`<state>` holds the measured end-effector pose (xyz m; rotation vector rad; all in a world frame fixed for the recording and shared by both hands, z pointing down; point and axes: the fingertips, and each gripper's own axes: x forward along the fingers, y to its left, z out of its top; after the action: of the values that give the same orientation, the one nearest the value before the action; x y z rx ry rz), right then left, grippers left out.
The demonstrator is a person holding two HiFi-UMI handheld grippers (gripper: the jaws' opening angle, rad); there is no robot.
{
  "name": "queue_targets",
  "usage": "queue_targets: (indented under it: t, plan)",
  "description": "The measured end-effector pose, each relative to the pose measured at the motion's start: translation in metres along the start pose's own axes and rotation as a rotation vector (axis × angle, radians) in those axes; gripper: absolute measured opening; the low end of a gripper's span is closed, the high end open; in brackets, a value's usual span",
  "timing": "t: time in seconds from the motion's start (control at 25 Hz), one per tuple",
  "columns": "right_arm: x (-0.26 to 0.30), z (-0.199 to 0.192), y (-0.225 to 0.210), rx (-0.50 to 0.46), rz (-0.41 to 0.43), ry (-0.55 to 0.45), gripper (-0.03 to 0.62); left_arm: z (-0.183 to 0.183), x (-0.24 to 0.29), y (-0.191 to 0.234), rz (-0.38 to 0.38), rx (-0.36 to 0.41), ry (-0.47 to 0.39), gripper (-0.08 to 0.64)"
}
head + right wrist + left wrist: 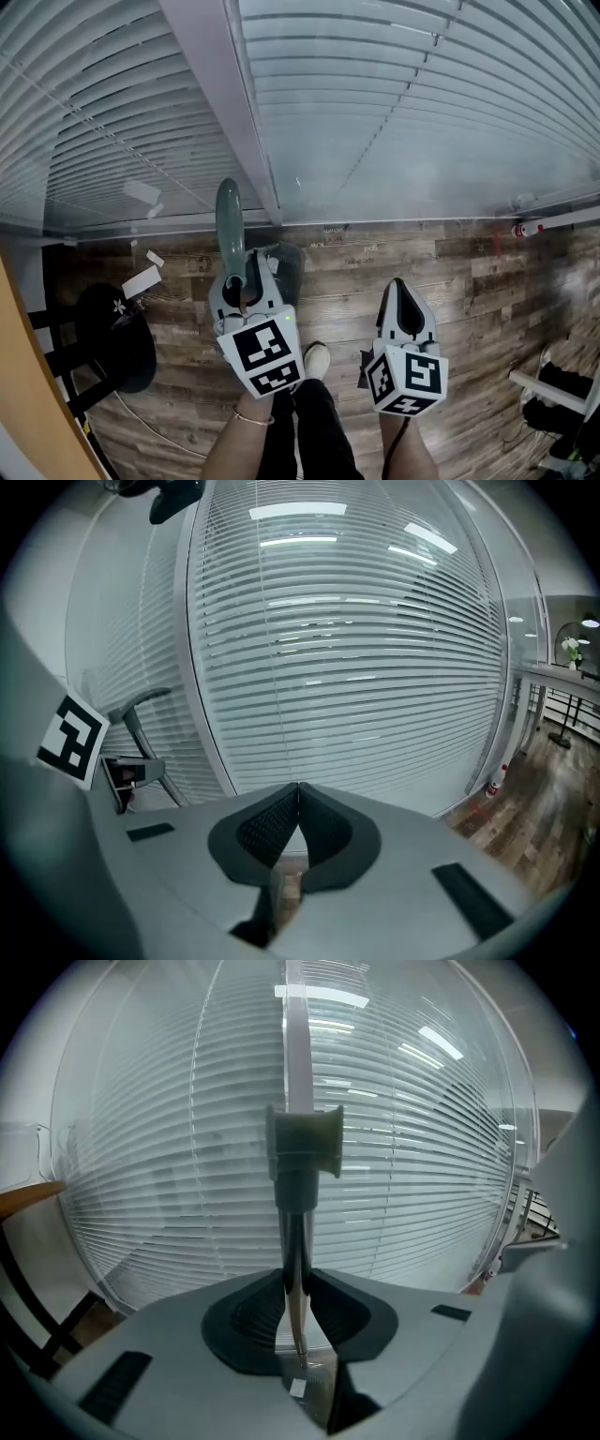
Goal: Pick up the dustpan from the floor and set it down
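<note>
The dustpan's grey-green handle (230, 217) sticks up toward the window blinds, and its dark pan (287, 268) shows just right of my left gripper (246, 281). In the left gripper view, the left gripper (298, 1283) is shut on the dustpan's thin metal shaft (297, 1241), with the grey handle fitting (303, 1143) above the jaws. My right gripper (401, 287) hangs to the right, apart from the dustpan. In the right gripper view, the right gripper (298, 794) has its pads together with nothing between them. The dustpan's shaft (141, 731) shows at that view's left.
Closed window blinds (394, 112) fill the far side above a wood-pattern floor (469, 281). A black round stand (117, 337) and white paper scraps (142, 279) lie at the left. A small red-and-white bottle (530, 228) sits by the window base. A shoe (316, 359) is between the grippers.
</note>
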<state>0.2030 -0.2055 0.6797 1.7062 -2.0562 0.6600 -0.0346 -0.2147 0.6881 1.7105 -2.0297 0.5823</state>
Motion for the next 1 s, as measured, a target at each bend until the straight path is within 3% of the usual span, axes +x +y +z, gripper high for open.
queue_targets:
  t: [1.0]
  plan:
    - [0.008, -0.010, -0.015, 0.019, -0.027, 0.031, 0.032, 0.005, 0.036, -0.003, -0.006, 0.036, -0.046, 0.094]
